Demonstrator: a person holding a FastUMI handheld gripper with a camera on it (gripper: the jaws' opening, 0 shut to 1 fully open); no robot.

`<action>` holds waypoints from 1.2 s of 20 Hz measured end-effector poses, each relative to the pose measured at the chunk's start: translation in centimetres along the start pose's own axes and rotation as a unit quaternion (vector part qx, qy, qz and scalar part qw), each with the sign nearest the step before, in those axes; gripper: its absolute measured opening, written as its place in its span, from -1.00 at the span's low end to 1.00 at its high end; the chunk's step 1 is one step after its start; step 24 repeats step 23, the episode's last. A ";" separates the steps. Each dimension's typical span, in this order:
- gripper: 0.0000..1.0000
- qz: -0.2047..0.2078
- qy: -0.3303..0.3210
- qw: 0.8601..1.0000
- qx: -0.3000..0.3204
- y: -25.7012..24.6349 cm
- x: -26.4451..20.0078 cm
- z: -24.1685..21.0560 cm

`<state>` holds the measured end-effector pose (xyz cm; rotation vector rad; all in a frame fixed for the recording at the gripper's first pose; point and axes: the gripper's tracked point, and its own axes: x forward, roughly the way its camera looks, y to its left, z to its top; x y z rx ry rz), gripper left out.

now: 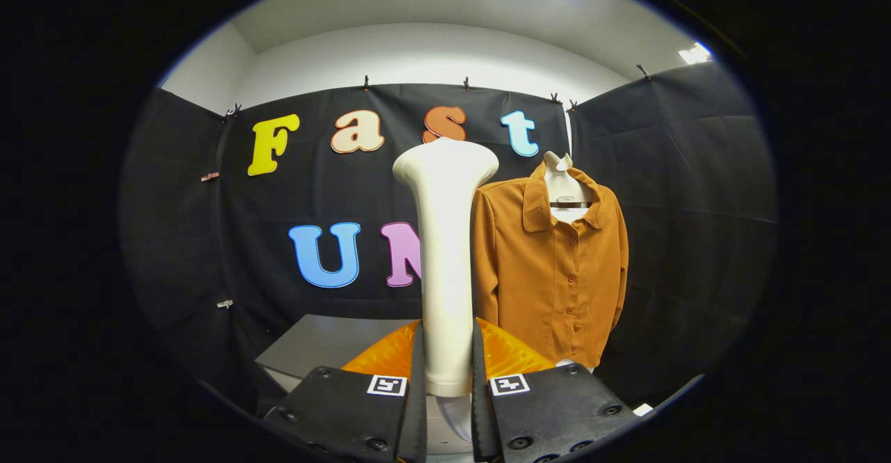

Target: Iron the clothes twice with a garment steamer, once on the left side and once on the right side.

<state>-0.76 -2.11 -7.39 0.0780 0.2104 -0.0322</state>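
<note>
A white garment steamer (445,254) stands upright between my fingers, its flared head at the top and its handle pinched at the base. My gripper (447,386) is shut on the steamer's handle, both fingers pressing its sides. Beyond the steamer and slightly to its right hangs an orange-brown button-up shirt (557,268) on a white hanger form (565,184) against the black wall. The steamer's head is some way short of the shirt and covers the shirt's left sleeve edge.
A grey table top (313,344) lies below and beyond the fingers, with an orange translucent object (379,355) on it just behind the steamer's base. Black cloth walls enclose the booth on three sides.
</note>
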 end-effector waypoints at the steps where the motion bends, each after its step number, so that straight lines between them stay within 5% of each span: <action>1: -0.43 0.001 0.000 1.000 -0.001 0.1 0.1 0.0; 24: -0.43 -0.005 0.002 1.000 -0.004 0.0 -0.1 -0.1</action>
